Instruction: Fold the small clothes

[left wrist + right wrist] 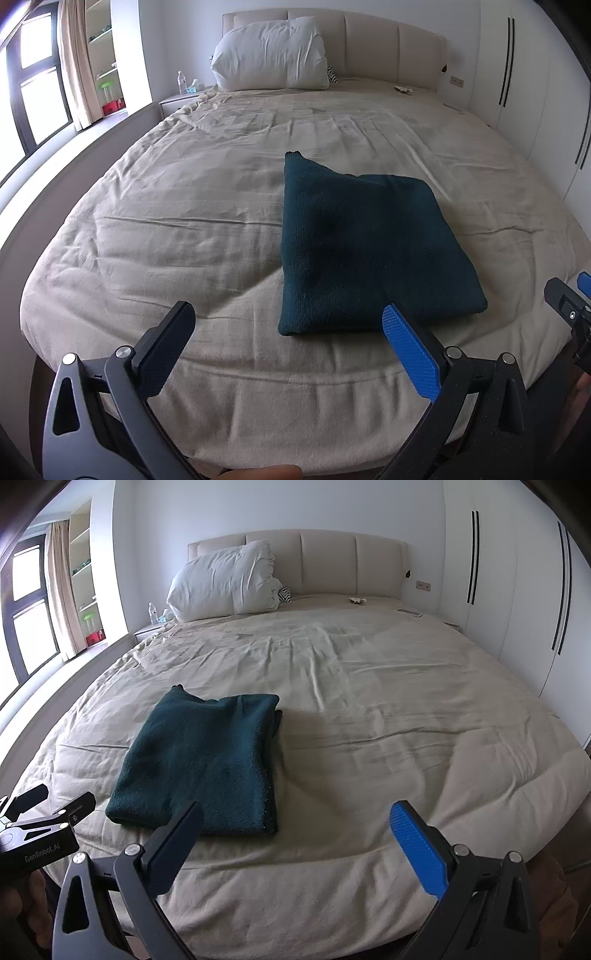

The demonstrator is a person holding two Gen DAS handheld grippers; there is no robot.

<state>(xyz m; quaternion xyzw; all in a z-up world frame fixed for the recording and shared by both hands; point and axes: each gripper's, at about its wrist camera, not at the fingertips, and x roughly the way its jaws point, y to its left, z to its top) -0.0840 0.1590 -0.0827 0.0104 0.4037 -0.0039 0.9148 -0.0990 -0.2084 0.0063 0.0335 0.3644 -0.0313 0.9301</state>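
Observation:
A dark teal knit garment point(365, 247) lies folded into a thick rectangle on the beige bed sheet point(184, 206), with one corner sticking out at its far left. In the right wrist view the same garment point(207, 764) sits left of centre. My left gripper point(288, 321) hovers open over the near edge of the bed, its blue finger just in front of the garment's near edge. My right gripper point(295, 823) is open too, to the right of the garment, and holds nothing. Each gripper shows at the edge of the other's view: the right gripper point(569, 302) and the left gripper point(51, 808).
A white pillow point(269, 55) leans on the padded headboard point(388, 44). A nightstand with a water bottle point(181, 82) stands at the far left. White wardrobe doors point(517, 590) line the right side. A window and shelves are at the left.

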